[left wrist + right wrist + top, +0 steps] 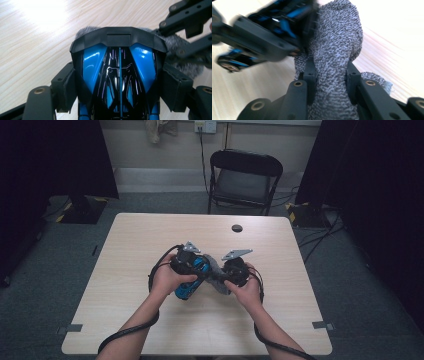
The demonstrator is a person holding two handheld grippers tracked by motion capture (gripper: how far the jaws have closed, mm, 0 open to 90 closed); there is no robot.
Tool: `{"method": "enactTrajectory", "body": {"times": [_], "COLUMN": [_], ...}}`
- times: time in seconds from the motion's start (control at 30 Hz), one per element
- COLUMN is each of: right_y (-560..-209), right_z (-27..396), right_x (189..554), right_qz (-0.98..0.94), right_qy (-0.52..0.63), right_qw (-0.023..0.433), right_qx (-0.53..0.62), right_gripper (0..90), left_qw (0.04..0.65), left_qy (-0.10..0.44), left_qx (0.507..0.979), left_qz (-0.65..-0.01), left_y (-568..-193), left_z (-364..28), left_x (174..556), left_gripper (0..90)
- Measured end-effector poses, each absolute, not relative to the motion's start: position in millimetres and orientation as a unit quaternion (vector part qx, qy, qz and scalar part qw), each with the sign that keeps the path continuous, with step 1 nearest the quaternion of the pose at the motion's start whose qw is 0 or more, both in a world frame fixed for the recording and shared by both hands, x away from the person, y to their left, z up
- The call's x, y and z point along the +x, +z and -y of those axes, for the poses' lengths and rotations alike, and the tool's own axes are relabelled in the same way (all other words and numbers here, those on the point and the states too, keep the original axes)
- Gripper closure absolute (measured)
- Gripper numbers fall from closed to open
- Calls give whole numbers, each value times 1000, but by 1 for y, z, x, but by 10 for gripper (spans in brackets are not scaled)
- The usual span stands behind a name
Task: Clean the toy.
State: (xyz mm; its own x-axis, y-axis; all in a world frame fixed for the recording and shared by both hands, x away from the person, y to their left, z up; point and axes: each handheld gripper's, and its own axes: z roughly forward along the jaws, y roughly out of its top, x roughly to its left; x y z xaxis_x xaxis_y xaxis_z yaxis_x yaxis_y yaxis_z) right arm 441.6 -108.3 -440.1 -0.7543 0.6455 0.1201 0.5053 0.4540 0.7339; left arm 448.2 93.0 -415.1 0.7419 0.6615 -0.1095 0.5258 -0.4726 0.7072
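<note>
Near the worktop's (150,235) middle, the left gripper (117,82) clamps a blue toy car (120,75); the right gripper (330,75), clamped on a grey cloth (337,45), probably wipes it. Hold the car steady and rub lightly.

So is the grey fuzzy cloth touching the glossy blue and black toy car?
Touching. In the right gripper view, the grey fuzzy cloth held by the right gripper presses against the toy car.
</note>
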Motion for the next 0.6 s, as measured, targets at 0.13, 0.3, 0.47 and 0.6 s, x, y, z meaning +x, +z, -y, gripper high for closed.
{"method": "enactTrajectory", "body": {"times": [0.13, 0.3, 0.47, 0.6], "right_y": [-444, -449, -452, -456], "right_z": [101, 99, 92, 84], "right_x": [437, 434, 430, 424], "right_qz": [-851, -852, -856, -863], "right_qy": [402, 403, 403, 401], "right_qw": [80, 70, 61, 45], "right_qx": [329, 328, 319, 303], "right_gripper": [706, 706, 706, 706], "left_qw": [377, 372, 372, 381], "left_qy": [87, 90, 97, 98], "left_qx": [853, 854, 851, 845], "left_qz": [-351, -353, -356, -362], "left_y": [-416, -416, -416, -414], "left_z": [-93, -94, -92, -92], "left_x": [450, 451, 454, 457], "left_gripper": [256, 256, 256, 256]}}
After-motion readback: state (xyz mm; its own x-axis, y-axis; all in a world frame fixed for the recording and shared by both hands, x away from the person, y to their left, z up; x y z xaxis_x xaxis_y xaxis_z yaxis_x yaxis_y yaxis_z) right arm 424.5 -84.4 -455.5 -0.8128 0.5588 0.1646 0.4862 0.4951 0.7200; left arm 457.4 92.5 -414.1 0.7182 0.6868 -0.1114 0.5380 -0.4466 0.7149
